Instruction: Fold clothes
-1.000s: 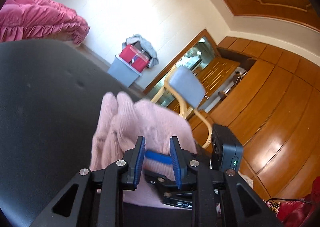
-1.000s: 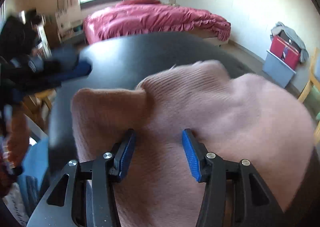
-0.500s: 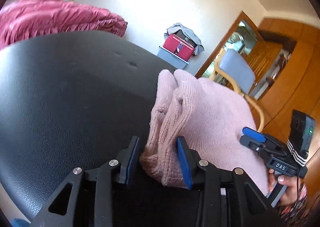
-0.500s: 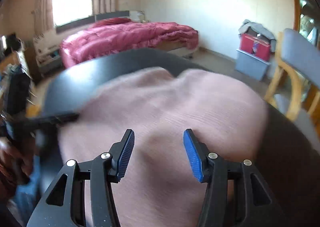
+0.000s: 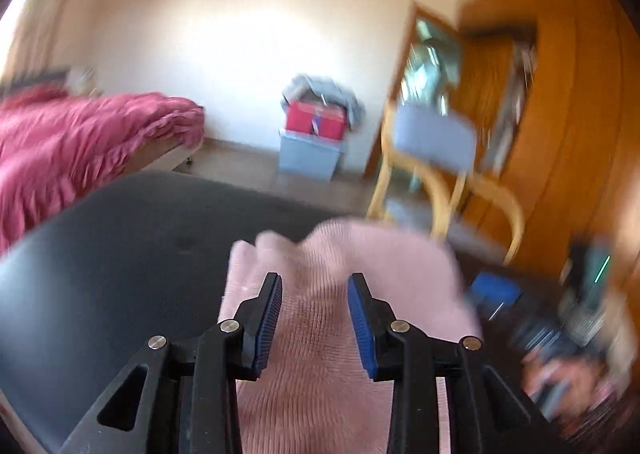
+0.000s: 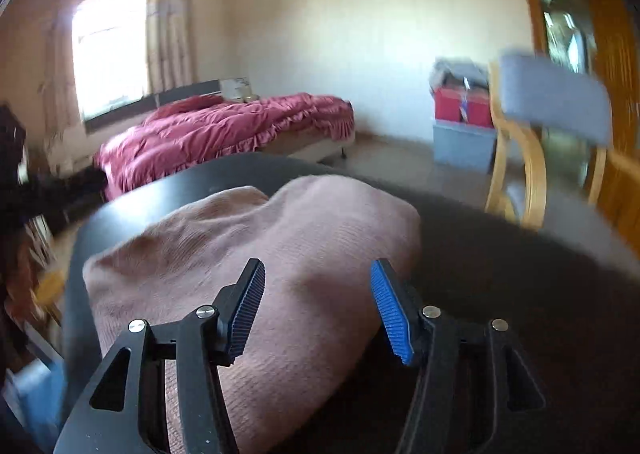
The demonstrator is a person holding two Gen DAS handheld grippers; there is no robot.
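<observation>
The folded pink sweater (image 6: 280, 254) lies on the dark table (image 6: 500, 274), bare surface around it. The left gripper (image 5: 314, 318) is closing on nothing, and the right gripper (image 6: 318, 306) is opening, empty, above the sweater's near edge.

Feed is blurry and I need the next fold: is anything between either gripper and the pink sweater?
Nothing visible. The pink sweater lies on the black table, directly below the left gripper and right gripper, neither gripping it.
</observation>
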